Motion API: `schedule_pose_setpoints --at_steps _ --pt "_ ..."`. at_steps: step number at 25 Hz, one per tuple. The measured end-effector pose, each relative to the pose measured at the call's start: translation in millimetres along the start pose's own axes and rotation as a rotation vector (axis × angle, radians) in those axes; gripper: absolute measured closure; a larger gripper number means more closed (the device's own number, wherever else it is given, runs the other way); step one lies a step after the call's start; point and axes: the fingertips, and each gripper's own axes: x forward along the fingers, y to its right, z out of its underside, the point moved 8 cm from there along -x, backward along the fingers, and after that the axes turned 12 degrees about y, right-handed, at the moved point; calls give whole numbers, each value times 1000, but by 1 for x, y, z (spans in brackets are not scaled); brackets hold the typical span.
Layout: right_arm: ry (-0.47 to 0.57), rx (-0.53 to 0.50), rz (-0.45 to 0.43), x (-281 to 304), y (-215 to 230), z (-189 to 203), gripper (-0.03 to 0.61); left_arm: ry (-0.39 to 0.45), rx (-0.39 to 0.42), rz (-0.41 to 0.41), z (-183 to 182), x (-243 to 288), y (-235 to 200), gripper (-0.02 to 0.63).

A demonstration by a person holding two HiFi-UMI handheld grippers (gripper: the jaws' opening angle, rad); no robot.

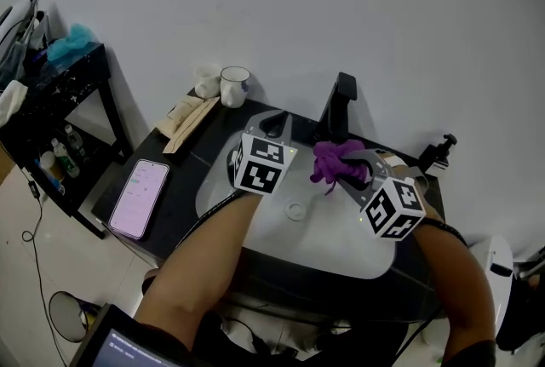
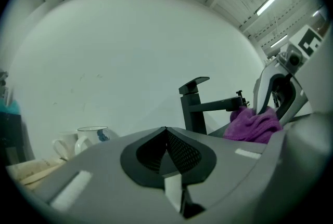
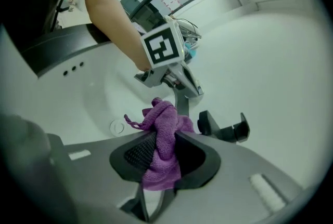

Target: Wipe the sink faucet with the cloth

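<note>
The black faucet (image 1: 339, 106) stands at the back of the white sink basin (image 1: 255, 220). My right gripper (image 1: 347, 171) is shut on a purple cloth (image 1: 334, 159) just in front of the faucet's spout, over the basin. In the right gripper view the cloth (image 3: 162, 137) bunches between the jaws, with the faucet (image 3: 222, 128) beyond. My left gripper (image 1: 274, 129) is shut with nothing in it, left of the faucet. From the left gripper view I see the faucet (image 2: 193, 108) and the cloth (image 2: 254, 124) ahead to the right.
A phone (image 1: 140, 197) lies on the dark counter at the left. A mug (image 1: 234, 87) and tubes (image 1: 189, 118) sit at the back left. A black shelf (image 1: 51, 101) stands further left. A small black holder (image 1: 438, 152) is right of the sink. The drain (image 1: 296, 210) is mid-basin.
</note>
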Motion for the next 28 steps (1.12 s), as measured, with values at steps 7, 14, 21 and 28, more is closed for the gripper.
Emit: schedule_pose_setpoints --at_steps 7,14,21,28 --pt "0 118 264 33 26 34 472 9 -1 4 0 4 2 598" --pt "-2 179 414 60 48 50 472 8 7 13 3 10 4 598" --pt "-16 144 347 62 51 53 471 9 -10 -5 3 8 2 598" --pt "-43 148 261 65 55 53 472 14 -13 -2 2 10 1 598"
